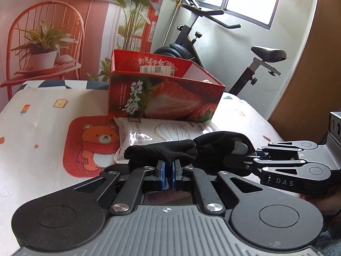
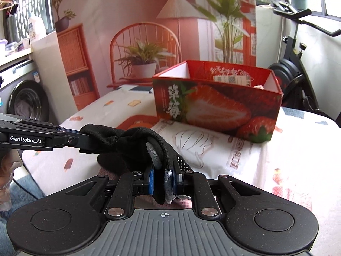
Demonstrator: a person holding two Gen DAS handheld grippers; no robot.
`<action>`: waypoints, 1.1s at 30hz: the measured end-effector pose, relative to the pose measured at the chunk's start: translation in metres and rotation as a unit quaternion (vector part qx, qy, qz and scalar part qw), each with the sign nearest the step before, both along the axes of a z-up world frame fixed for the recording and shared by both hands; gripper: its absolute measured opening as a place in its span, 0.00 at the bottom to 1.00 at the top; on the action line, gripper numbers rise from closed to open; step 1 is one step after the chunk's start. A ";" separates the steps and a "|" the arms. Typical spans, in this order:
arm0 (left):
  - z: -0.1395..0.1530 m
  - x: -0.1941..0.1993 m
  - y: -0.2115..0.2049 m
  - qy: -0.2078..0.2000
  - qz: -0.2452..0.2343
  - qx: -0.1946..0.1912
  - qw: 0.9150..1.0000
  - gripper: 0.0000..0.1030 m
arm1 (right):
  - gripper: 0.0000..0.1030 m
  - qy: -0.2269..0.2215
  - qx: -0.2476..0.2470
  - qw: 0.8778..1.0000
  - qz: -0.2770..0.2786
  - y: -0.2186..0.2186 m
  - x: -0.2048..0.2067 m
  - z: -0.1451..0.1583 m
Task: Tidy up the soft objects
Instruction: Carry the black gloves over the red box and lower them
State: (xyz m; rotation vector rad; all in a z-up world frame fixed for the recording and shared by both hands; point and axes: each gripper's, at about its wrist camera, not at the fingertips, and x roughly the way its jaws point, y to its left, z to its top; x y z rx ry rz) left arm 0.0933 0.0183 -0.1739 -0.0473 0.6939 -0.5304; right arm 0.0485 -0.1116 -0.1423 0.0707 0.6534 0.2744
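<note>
My left hand-held gripper [image 1: 168, 166] is clamped tight on the knit cuff of a black glove [image 1: 187, 151], blue pads pinching the fabric. My right hand-held gripper [image 2: 164, 179] is closed on the other end of that glove [image 2: 132, 147] (grey-tipped fingers hang down between its pads). The glove stretches between the two, held above the bed's printed sheet [image 1: 42, 128]. Just beyond it lies a white plastic-wrapped package [image 1: 149, 134] on the sheet. Behind the package, touching its far edge, stands an open red strawberry box [image 1: 164, 98]. An exercise bike [image 1: 213, 42] stands behind the bed.
</note>
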 end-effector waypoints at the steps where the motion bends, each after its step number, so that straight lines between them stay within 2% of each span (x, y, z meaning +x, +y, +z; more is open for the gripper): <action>1: 0.001 0.001 -0.002 -0.002 -0.001 -0.001 1.000 0.07 | 0.14 -0.003 0.000 1.000 -0.002 -0.002 0.001 0.002; 8: 0.011 0.017 -0.013 -0.013 -0.003 -0.007 1.000 0.07 | 0.14 -0.017 -0.002 1.000 -0.012 -0.012 0.015 0.012; 14: 0.035 0.045 -0.024 -0.036 0.005 -0.016 0.999 0.07 | 0.14 -0.046 -0.017 0.999 -0.008 -0.024 0.044 0.032; 20: 0.060 0.088 -0.040 -0.052 0.015 -0.017 0.998 0.07 | 0.14 -0.068 -0.034 0.997 -0.008 -0.037 0.091 0.053; 25: 0.071 0.128 -0.051 -0.050 0.027 -0.019 0.998 0.07 | 0.14 -0.072 -0.053 0.996 -0.005 -0.046 0.134 0.064; 33: 0.064 0.195 -0.069 -0.027 0.038 -0.011 0.999 0.07 | 0.14 -0.046 -0.059 0.997 -0.017 -0.065 0.208 0.058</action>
